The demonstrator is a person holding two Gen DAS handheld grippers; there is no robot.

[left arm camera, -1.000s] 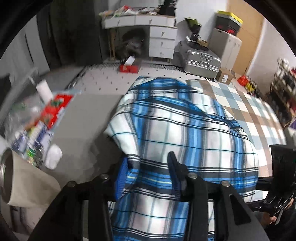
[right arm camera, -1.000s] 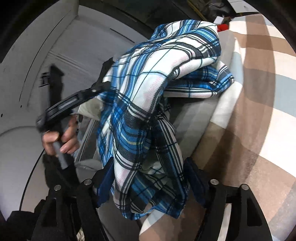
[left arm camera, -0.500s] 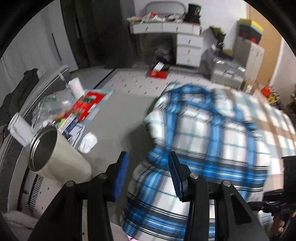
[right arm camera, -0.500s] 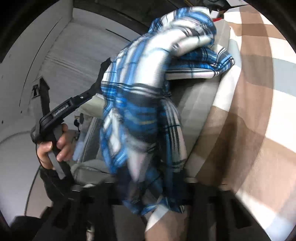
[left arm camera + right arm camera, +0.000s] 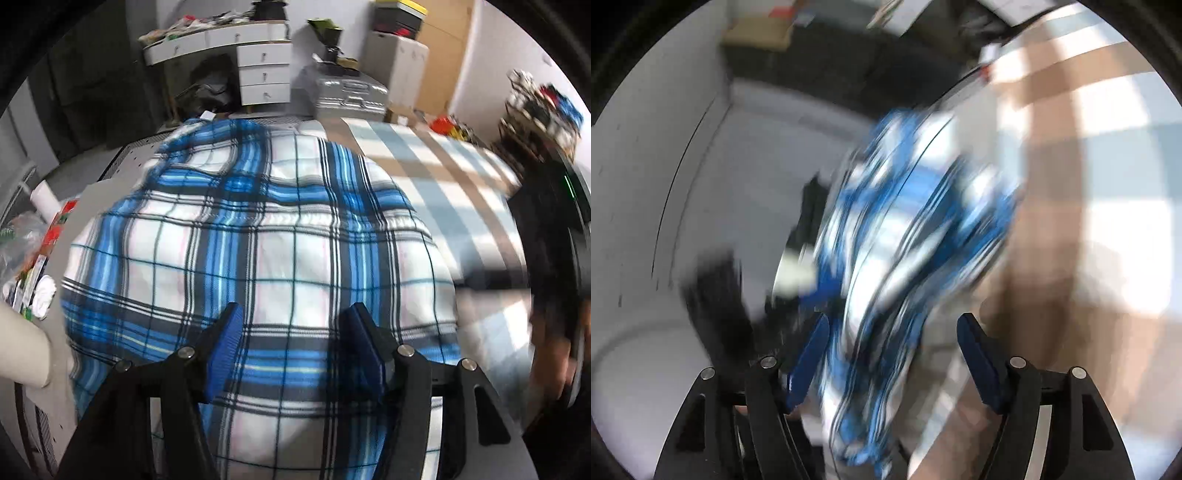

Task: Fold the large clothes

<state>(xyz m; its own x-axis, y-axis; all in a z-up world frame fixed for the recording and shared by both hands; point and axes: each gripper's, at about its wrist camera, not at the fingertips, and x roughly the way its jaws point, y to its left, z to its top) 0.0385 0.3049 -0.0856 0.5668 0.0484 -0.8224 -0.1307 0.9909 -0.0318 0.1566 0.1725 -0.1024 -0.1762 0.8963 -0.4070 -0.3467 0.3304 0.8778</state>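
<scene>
Shirt (image 5: 258, 258), blue and white plaid, is spread in a rounded heap on the near corner of a bed with a checked cover (image 5: 443, 177), its near part hanging toward the cameras. The left tool (image 5: 291, 347) is seen just above the cloth; its jaws have just been opening and are now spread, with cloth showing between the pads but not pinched. In the right wrist view, which is strongly blurred, the right tool (image 5: 892, 354) is also spread after its jaws have just been opening, and a hanging bunch of the shirt passes between them without being pressed. A fold seems to be laid down and released. The shape is still uneven, so smoothing and more folds are probably left.
</scene>
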